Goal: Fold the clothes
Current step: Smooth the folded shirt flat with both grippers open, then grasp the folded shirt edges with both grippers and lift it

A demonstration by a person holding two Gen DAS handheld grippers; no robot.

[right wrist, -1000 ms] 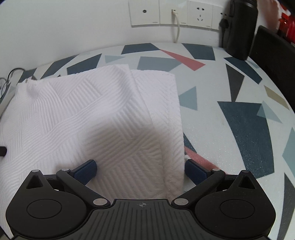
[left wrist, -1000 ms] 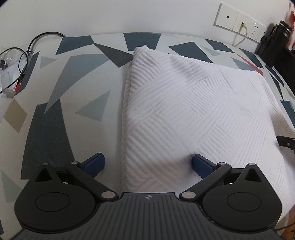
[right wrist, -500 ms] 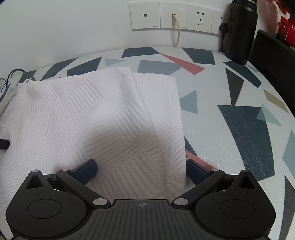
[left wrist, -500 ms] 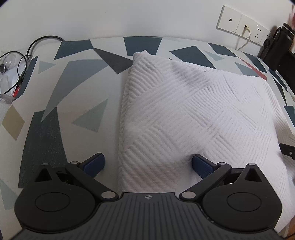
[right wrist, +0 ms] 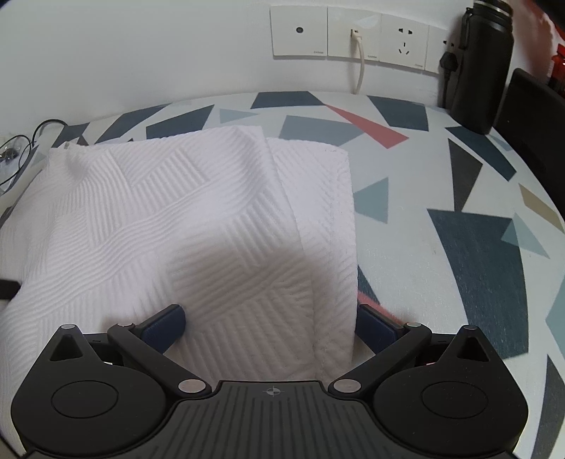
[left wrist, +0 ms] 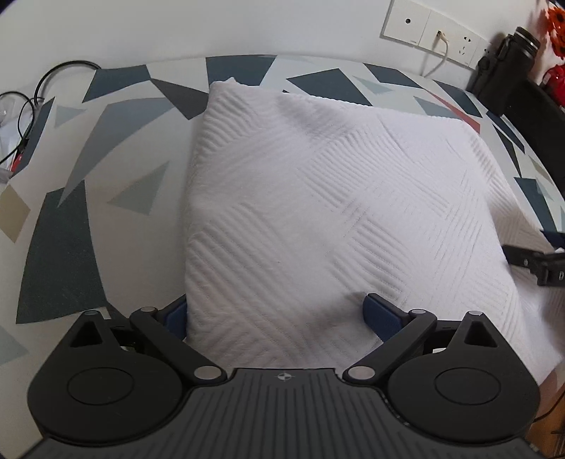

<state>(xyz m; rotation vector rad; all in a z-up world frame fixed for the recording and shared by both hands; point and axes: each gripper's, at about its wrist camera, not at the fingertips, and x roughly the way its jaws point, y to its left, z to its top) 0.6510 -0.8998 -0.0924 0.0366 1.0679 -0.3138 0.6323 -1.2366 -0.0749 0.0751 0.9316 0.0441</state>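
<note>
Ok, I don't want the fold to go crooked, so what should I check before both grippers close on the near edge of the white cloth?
1. Left gripper open, cloth between its fingers: ok.
2. Right gripper open, astride the hemmed right edge: ok.
3. White textured cloth lying flat on the patterned table: not ok, the top layer bulges and sits askew.
4. Layers aligned on the right: not ok, a lower strip sticks out.
5. Black bottle and wall cable clear of the cloth: ok.
6. Depth of each bite: cannot tell.

Patterned table [right wrist: 441,197], wall sockets [right wrist: 353,33], black bottle [right wrist: 483,67], cables [left wrist: 31,95].
</note>
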